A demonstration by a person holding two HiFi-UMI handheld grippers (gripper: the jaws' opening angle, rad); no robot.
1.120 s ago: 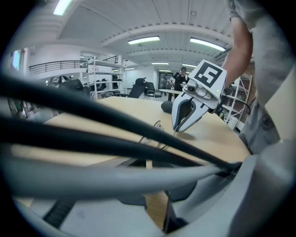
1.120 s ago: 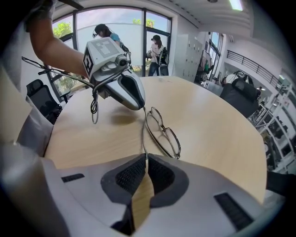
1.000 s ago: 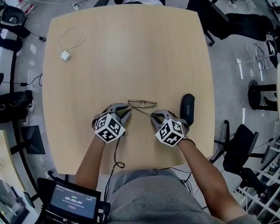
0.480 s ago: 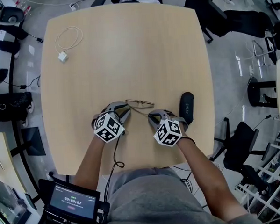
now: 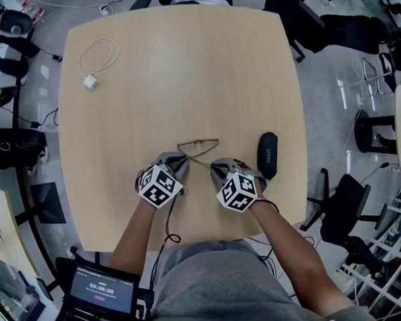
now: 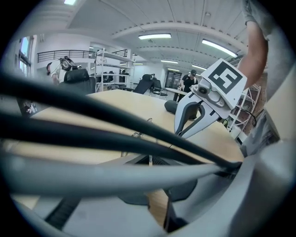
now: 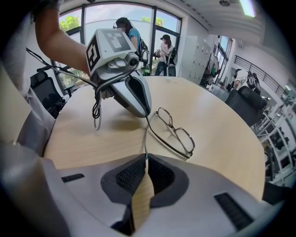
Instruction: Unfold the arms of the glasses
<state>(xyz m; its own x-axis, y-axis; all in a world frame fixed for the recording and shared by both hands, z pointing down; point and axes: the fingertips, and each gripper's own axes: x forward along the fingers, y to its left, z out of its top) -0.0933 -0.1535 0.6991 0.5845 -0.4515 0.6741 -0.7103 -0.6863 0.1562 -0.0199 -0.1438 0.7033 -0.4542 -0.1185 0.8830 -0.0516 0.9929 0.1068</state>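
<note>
Thin metal-framed glasses (image 5: 200,147) lie on the wooden table (image 5: 182,70) just beyond both grippers. In the right gripper view the front frame with its lenses (image 7: 177,132) rests on the wood, with one arm folded along it. The other arm (image 7: 146,139) is swung out toward me. My right gripper (image 7: 145,162) is shut on that arm's tip. My left gripper (image 5: 180,161) is shut on the glasses at the hinge end, its tip (image 7: 147,114) right at the frame's corner. Dark cables hide most of the left gripper view.
A black glasses case (image 5: 268,155) lies just right of my right gripper. A white cable with a charger (image 5: 90,80) sits at the table's far left corner. Office chairs and shelves stand around the table.
The front frame has swung slightly, its right end now tilted farther from me. Both grippers keep their hold and have barely shifted.
</note>
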